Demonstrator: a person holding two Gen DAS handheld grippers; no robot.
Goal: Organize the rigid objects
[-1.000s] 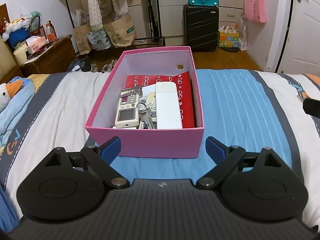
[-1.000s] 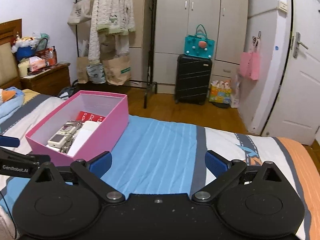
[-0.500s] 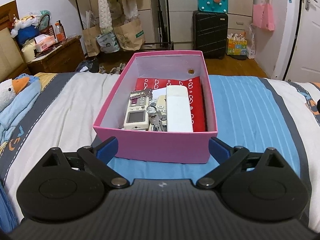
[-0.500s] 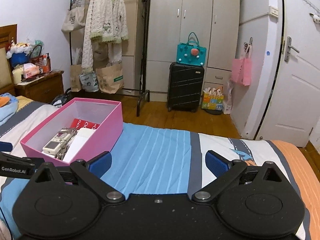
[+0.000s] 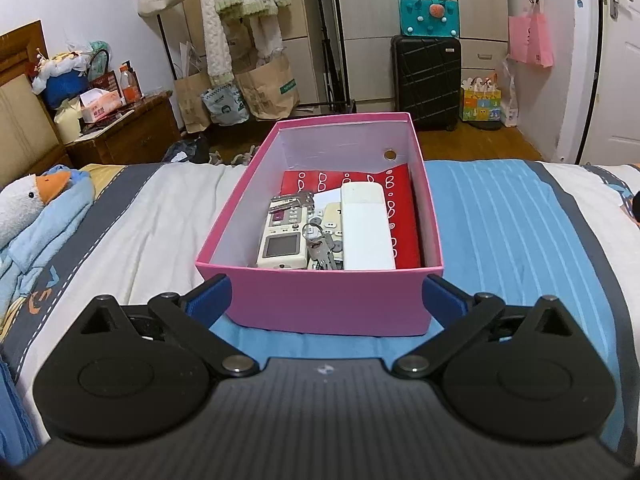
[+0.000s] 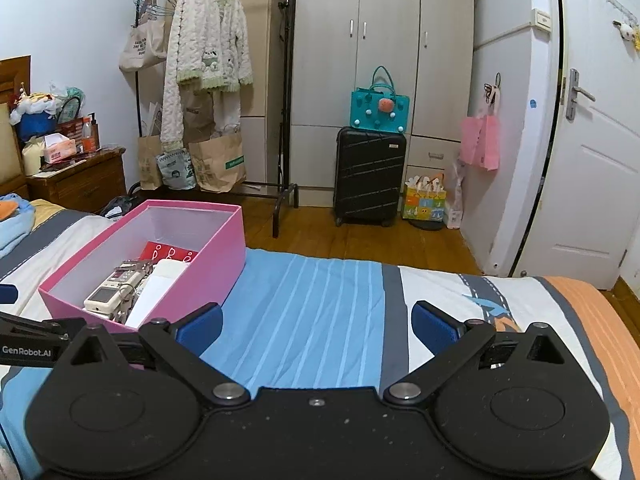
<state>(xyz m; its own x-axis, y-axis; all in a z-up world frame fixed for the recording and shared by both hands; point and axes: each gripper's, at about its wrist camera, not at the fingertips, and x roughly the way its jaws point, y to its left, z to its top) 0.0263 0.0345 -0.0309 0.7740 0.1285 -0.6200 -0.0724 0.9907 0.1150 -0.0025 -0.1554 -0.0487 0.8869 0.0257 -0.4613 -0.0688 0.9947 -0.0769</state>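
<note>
Here the left gripper (image 5: 325,298) sits low at the near end of the pink box (image 5: 320,300). Its jaws have just been opening, and now they stand wide apart, one blue pad (image 5: 210,298) beside each near corner of the box. Whether the pads touch the box walls is hard to tell. The right gripper (image 6: 316,326) hangs over the blue stripes of the bed (image 6: 320,312), off to the right of the box. Its jaws are wide apart too, with nothing between them but the bed cover.

The box rests on the bed, near the middle, with its far end close to the foot edge. Inside, at the near end, lie a cream remote with a small screen (image 5: 282,240), a bunch of keys (image 5: 322,246) and a long white remote (image 5: 366,232) on the right. Under them is a red sheet with white marks (image 5: 400,200).

At the left edge of the bed lies a white toy goose (image 5: 24,204) on a light blue cloth. Past the bed stands a black suitcase (image 5: 426,80) with a teal bag (image 5: 430,16) on top.
</note>
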